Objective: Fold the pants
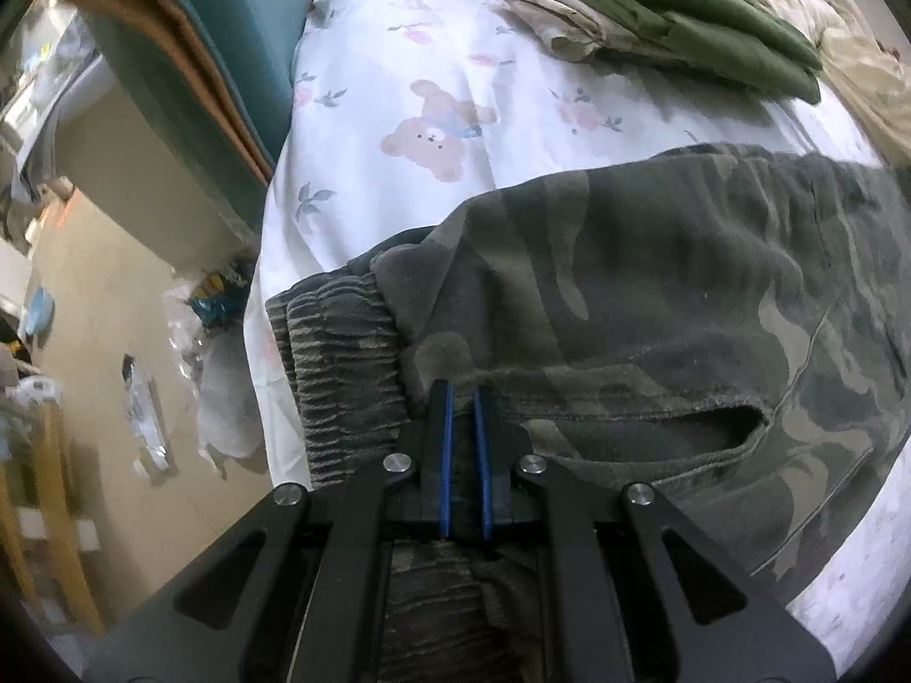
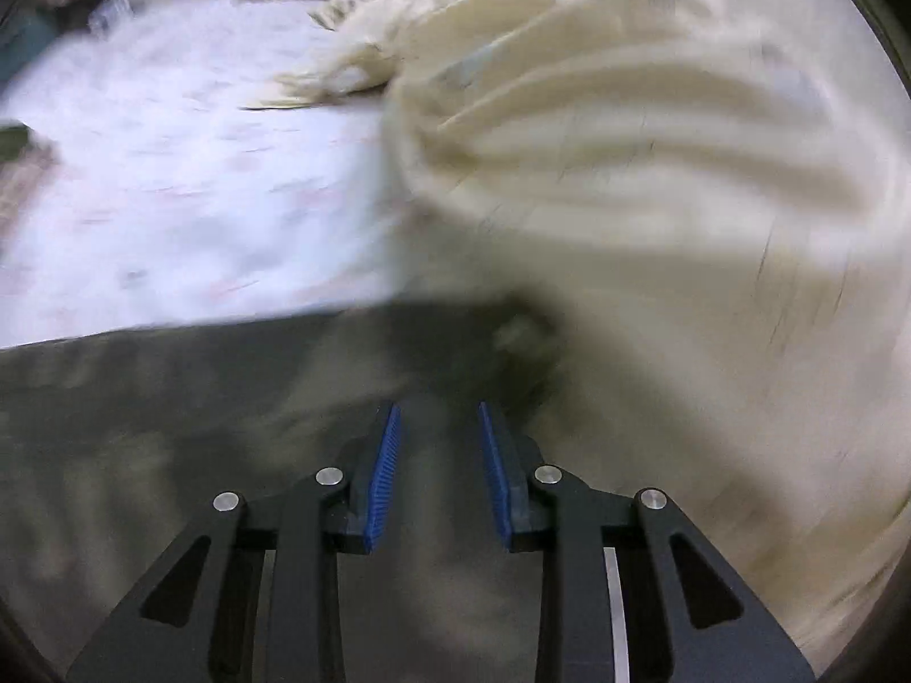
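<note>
Left wrist view first: we see our left gripper (image 1: pixel 462 393) with its blue pads drawn almost together, pinching a fold of the camouflage pants (image 1: pixel 655 296) just beside the gathered elastic waistband (image 1: pixel 336 364). Those pants lie spread across the white bedsheet (image 1: pixel 410 57) printed with teddy bears and flowers, a slit pocket (image 1: pixel 672 427) gaping to the right of our fingers. Farther up the bed sits a pile of olive-green clothing (image 1: pixel 712 28) resting on a beige patterned cloth. Past the bed's left edge we make out a teal and brown headboard or cushion (image 1: pixel 188 57) and a cluttered beige floor (image 1: pixel 102 296).

Right wrist view is badly smeared by motion. Our right gripper (image 2: pixel 439 415) has its jaws standing partly apart over dark camouflage fabric; we see nothing pressed between the pads. Beyond it lies a rumpled cream blanket (image 2: pixel 626 142) to the right, and the white sheet stretches away on the left.
</note>
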Action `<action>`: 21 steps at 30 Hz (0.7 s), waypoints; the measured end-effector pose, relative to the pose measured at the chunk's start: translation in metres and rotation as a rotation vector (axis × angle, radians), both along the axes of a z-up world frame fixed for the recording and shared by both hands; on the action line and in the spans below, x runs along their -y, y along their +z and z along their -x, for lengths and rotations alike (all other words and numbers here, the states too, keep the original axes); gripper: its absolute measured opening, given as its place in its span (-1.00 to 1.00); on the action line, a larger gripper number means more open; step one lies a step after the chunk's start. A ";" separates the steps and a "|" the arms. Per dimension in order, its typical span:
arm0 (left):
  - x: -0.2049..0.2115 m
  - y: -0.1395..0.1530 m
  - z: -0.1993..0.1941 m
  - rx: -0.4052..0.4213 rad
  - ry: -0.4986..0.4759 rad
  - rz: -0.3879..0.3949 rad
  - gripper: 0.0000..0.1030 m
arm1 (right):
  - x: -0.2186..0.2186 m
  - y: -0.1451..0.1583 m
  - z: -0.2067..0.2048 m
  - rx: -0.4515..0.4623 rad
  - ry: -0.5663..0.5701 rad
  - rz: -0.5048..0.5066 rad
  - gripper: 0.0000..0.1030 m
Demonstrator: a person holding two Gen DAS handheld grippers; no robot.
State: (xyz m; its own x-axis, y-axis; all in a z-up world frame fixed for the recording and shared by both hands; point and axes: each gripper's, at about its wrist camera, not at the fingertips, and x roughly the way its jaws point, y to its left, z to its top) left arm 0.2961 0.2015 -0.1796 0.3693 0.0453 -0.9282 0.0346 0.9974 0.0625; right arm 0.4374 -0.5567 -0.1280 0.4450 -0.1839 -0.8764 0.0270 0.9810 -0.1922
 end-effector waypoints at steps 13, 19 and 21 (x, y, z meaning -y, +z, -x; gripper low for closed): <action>-0.007 0.080 0.048 0.144 0.017 -0.080 -0.86 | -0.069 0.029 0.089 0.080 -0.063 0.138 -0.11; -0.031 0.137 0.080 0.239 0.261 0.154 0.21 | -0.175 0.064 0.130 0.174 0.043 -0.173 -0.11; -0.028 0.146 0.097 0.276 0.310 0.232 0.76 | -0.203 0.070 0.148 0.173 0.091 -0.229 -0.04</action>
